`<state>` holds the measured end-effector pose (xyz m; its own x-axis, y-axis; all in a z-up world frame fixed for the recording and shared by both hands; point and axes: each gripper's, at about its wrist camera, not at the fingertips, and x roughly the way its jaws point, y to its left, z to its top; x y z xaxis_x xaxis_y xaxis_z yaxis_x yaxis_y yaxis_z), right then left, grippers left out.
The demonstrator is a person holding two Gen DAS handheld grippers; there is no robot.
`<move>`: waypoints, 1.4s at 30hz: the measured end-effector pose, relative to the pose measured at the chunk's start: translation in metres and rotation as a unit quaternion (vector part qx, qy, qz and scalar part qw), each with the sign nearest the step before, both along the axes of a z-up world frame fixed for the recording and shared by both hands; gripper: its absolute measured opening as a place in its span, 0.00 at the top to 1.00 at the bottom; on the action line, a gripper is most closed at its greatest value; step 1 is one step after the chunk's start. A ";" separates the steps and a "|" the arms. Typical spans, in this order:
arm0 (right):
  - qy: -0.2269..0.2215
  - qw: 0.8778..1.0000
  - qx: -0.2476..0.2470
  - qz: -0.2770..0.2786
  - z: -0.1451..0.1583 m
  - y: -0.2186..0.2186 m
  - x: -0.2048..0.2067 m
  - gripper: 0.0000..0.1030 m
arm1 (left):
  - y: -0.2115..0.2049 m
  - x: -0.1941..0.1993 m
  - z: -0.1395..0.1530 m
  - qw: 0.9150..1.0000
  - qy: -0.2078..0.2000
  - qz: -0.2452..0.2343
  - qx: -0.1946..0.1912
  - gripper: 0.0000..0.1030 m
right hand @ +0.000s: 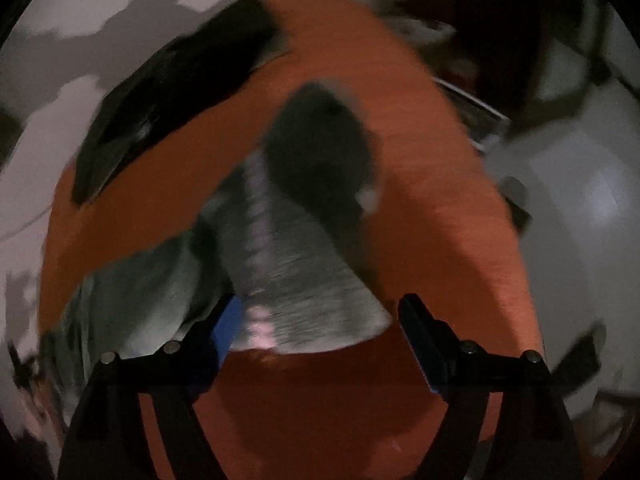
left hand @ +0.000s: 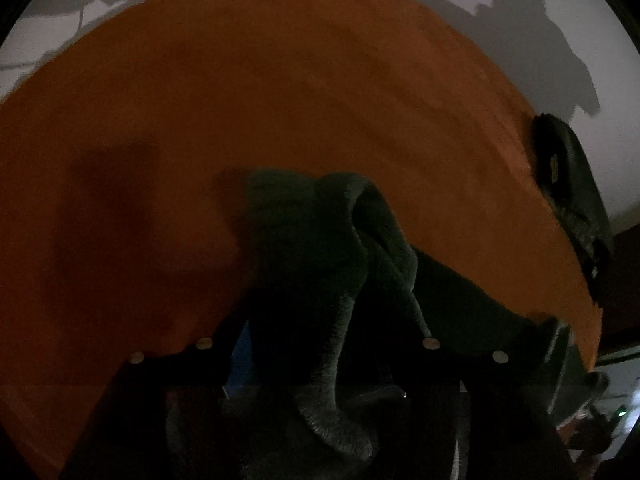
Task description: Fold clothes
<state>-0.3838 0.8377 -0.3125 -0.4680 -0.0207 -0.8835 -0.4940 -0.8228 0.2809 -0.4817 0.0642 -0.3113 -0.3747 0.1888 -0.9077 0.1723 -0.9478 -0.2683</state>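
A grey-green garment lies bunched on an orange cloth. In the left wrist view a fold of it runs down between the fingers of my left gripper; the jaws stand apart and the pads do not seem to press on it. In the blurred right wrist view the same garment shows a grey ribbed hem and a darker part further off. My right gripper is open just over that hem, its blue left pad beside the cloth's edge, and nothing is clamped.
The orange cloth lies on a white surface. A black object sits at the cloth's right edge; in the right wrist view that black object is at the upper left. A pale rounded object is to the right.
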 end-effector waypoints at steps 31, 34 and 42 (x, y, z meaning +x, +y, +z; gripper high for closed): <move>-0.116 0.987 0.063 -0.095 0.033 0.054 0.090 0.41 | 0.028 -0.001 -0.011 0.999 -0.002 0.009 -0.040 0.83; -0.093 0.987 0.030 -0.128 0.030 0.066 0.082 0.41 | 0.030 -0.005 -0.014 0.999 -0.007 0.012 -0.032 0.80; -0.078 0.985 0.001 -0.151 0.009 0.073 0.037 0.41 | 0.046 0.000 -0.018 1.000 -0.005 0.023 -0.016 0.59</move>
